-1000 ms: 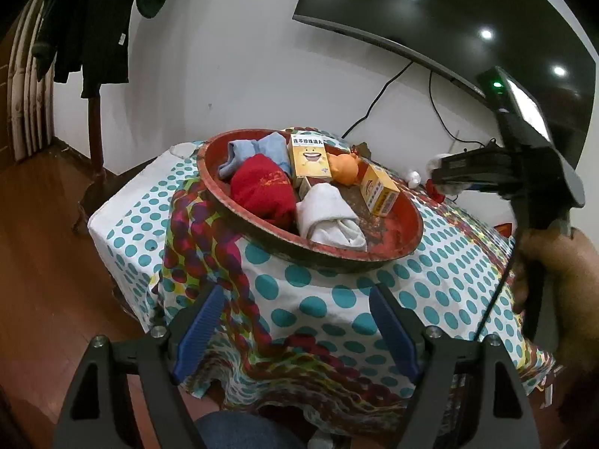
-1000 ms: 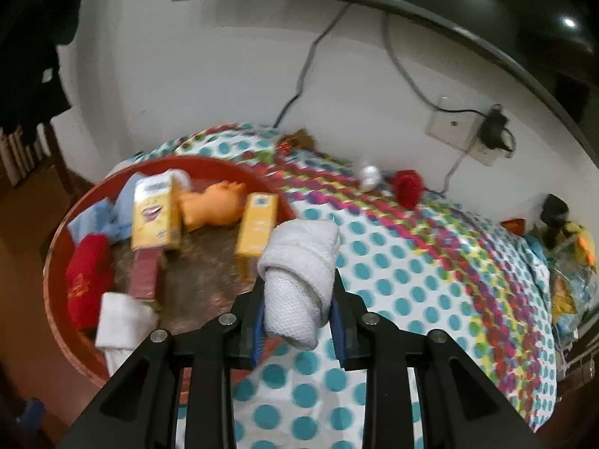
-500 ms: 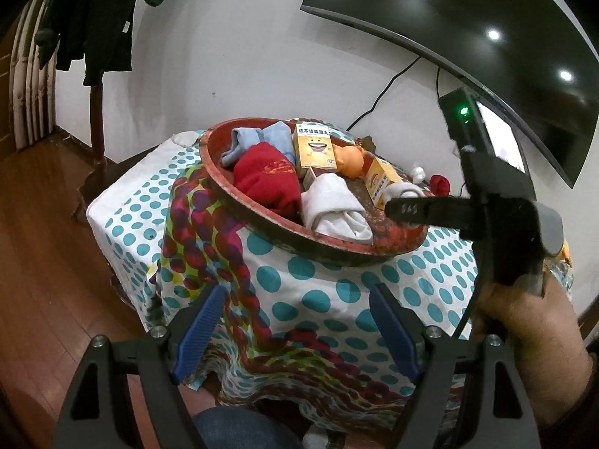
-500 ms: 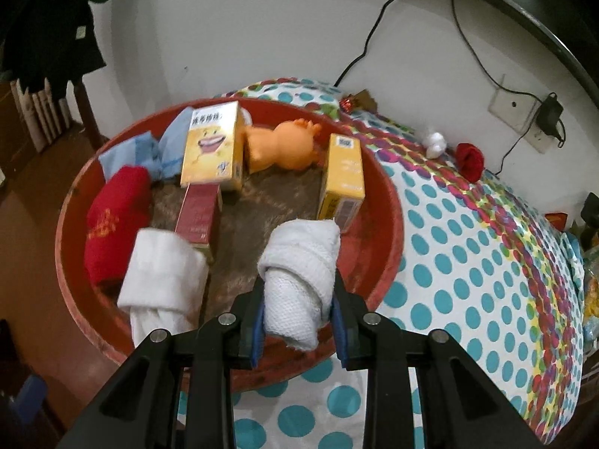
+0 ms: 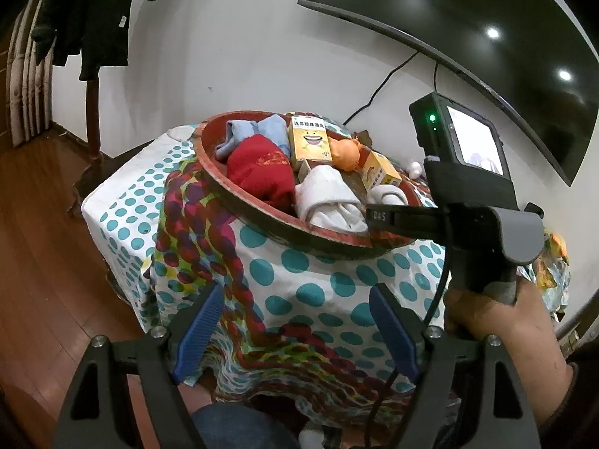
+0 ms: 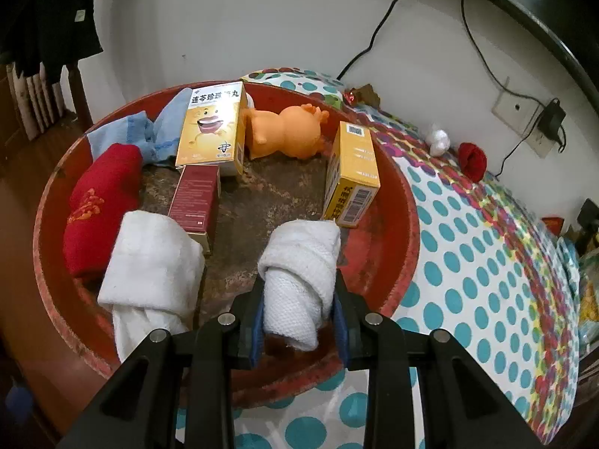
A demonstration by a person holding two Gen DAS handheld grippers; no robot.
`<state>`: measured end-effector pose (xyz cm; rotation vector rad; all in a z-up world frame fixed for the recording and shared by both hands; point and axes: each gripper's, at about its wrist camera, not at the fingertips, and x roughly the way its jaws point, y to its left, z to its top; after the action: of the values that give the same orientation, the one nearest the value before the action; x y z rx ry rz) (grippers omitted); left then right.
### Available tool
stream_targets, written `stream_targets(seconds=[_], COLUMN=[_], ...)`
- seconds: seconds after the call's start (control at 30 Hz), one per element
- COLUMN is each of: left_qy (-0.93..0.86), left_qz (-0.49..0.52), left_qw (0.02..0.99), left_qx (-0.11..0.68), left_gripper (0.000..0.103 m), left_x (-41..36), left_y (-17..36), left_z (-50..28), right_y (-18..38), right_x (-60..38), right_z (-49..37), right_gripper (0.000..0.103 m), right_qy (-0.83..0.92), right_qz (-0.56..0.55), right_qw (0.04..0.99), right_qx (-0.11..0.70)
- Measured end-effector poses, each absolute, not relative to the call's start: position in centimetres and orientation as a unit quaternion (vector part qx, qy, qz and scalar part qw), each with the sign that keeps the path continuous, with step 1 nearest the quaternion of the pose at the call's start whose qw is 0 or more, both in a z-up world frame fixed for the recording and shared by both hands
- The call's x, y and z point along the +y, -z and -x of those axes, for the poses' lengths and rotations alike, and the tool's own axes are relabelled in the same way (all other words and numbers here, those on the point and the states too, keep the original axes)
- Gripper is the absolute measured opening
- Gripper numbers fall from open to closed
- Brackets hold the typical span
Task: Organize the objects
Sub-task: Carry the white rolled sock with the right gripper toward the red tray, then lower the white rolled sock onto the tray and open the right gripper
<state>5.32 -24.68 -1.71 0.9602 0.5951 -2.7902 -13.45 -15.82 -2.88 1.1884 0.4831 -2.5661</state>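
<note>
My right gripper (image 6: 299, 321) is shut on a rolled white towel (image 6: 301, 273) and holds it low inside the round red tray (image 6: 397, 202), near its front right rim. The tray also holds a second white towel roll (image 6: 149, 265), a red cloth (image 6: 99, 202), blue cloth (image 6: 138, 134), a large yellow box (image 6: 211, 127), a small yellow box (image 6: 352, 176), a dark red box (image 6: 194, 198) and an orange toy (image 6: 288, 131). In the left wrist view my left gripper (image 5: 295, 333) stands open with nothing between its fingers, below the tray (image 5: 262, 217) in front of the table.
The tray rests on a table with a dotted cloth (image 6: 479, 262). A small white thing (image 6: 438, 140) and a red ball of cloth (image 6: 473, 159) lie by the wall. Cables and a wall socket (image 6: 518, 108) are behind. A coat stand (image 5: 91, 86) stands left on wooden floor.
My right gripper has come down and left with the white towel roll, from above the tablecloth beside the tray to low inside it. The left gripper has stayed put.
</note>
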Motion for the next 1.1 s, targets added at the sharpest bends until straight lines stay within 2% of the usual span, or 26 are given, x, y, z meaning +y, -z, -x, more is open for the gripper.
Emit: stream_targets(seconds=[0.9,0.93,1.0,1.03,1.07,1.1], left_qy=[0.918,0.918,0.918,0.918,0.918,0.918], left_qz=[-0.333,-0.333,-0.333,-0.333,-0.333,-0.333], left_qw=[0.055,0.055,0.054,0.054,0.054,0.054], left_qx=[0.208,0.208,0.207,0.207,0.207,0.207], left_gripper=[0.082,0.082,0.082,0.082,0.082,0.082], left_x=[-24.8,-24.8,-24.8,-24.8,-24.8,-24.8], left_y=[2.4,2.4,2.4,2.4,2.5,2.5], left_z=[-5.0,-5.0,-5.0,-5.0,-5.0,-5.0], right_y=[3.8,3.8,3.5,3.2,2.7,2.1], right_x=[-16.2,-16.2,-16.1,-16.1,-16.0,-15.9], right_z=[14.8,14.8,14.7,14.5,14.2,13.9], right_gripper=[0.030,0.032,0.050,0.076,0.091,0.096], right_qy=[0.884,0.883,0.888,0.893,0.900,0.906], right_qz=[-0.417,-0.417,-0.410,-0.400,-0.386,-0.371], right_qw=[0.134,0.136,0.132,0.125,0.121,0.119], right_qx=[0.166,0.164,0.161,0.163,0.166,0.165])
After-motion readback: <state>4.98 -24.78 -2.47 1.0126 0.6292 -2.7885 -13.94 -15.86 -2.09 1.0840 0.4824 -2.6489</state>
